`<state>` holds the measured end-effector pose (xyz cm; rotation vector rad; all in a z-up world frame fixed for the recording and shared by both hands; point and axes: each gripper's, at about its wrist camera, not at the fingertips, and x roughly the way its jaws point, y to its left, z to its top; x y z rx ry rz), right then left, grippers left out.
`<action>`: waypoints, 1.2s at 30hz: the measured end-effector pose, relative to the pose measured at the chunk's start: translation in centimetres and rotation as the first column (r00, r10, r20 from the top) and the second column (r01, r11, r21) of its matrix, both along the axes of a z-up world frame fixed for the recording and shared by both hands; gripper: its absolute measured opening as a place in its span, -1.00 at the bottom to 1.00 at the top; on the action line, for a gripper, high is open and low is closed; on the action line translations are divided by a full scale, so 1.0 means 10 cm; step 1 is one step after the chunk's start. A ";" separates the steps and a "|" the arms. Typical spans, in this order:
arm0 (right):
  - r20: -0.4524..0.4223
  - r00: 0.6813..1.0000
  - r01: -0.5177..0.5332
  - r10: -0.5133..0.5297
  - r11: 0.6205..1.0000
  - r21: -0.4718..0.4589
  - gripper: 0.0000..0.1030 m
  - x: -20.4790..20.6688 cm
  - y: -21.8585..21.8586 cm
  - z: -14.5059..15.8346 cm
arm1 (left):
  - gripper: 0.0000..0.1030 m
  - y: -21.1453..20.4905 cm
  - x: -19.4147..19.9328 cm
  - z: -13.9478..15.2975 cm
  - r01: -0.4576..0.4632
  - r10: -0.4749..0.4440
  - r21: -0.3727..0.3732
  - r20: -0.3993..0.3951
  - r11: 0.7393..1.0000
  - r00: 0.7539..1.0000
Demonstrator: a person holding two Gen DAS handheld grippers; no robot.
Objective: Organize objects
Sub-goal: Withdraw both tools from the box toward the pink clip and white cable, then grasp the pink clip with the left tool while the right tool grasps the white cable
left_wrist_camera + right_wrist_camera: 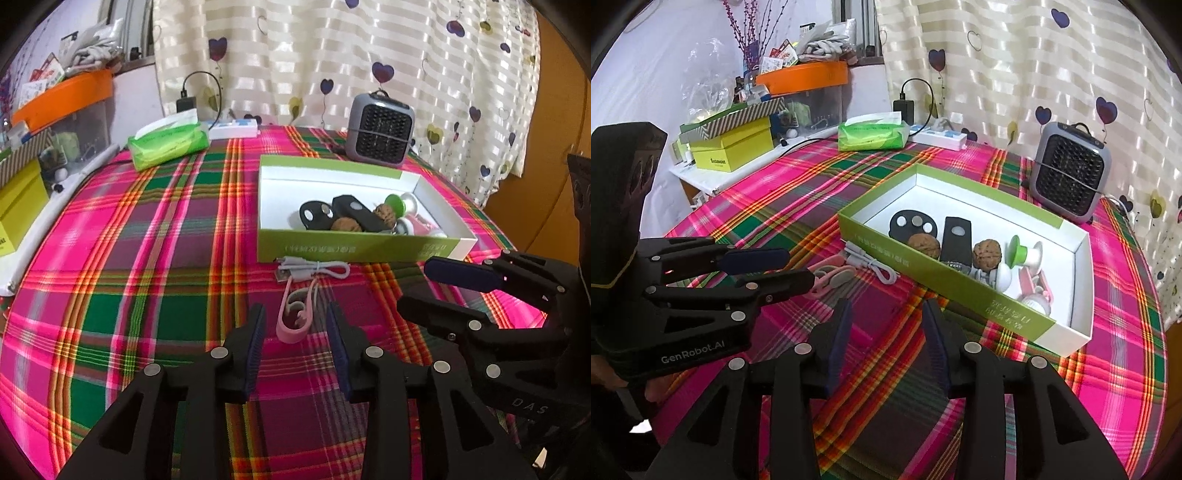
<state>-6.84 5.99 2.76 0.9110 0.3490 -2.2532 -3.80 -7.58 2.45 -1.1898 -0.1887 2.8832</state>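
A green-and-white open box (354, 248) (934, 266) stands on the plaid tablecloth and holds two black pieces, two walnuts (987, 252), a green-and-white knob and pink items. A pink clip (293, 317) (831, 277) and a coiled white USB cable (312, 269) (871, 263) lie in front of the box. My left gripper (295, 325) is open, its fingers on either side of the pink clip, just short of it. My right gripper (886, 325) is open and empty over bare cloth; it also shows in the left wrist view (439, 286).
A grey mini heater (382, 127) (1071, 171) stands behind the box. A green tissue pack (168, 142) (873, 133) and a white power strip (940, 138) lie at the table's far side. Yellow boxes and an orange bin (801, 77) crowd a side shelf.
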 end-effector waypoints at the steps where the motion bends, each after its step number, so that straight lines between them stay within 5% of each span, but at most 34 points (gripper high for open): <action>1: 0.004 1.000 -0.002 0.002 1.000 0.000 -0.21 -0.01 -0.01 -0.01 | -0.36 0.00 -0.01 -0.02 0.004 -0.004 -0.003 0.006 1.000 1.000; 10: 0.039 0.999 -0.008 0.008 1.000 -0.002 -0.21 -0.12 -0.02 -0.10 | -0.36 0.02 -0.28 -0.15 0.015 -0.013 -0.014 0.089 1.000 0.996; 15: 0.093 0.995 -0.018 0.019 1.000 -0.012 -0.21 -0.27 -0.05 -0.17 | -0.58 -0.01 -0.30 -0.15 -0.003 0.006 -0.031 0.087 1.000 0.996; 36: 0.166 0.980 -0.119 0.114 0.993 0.021 -0.21 -0.44 -0.47 -0.30 | -0.58 -0.39 -0.06 -0.09 -0.071 0.070 0.019 0.051 0.997 0.996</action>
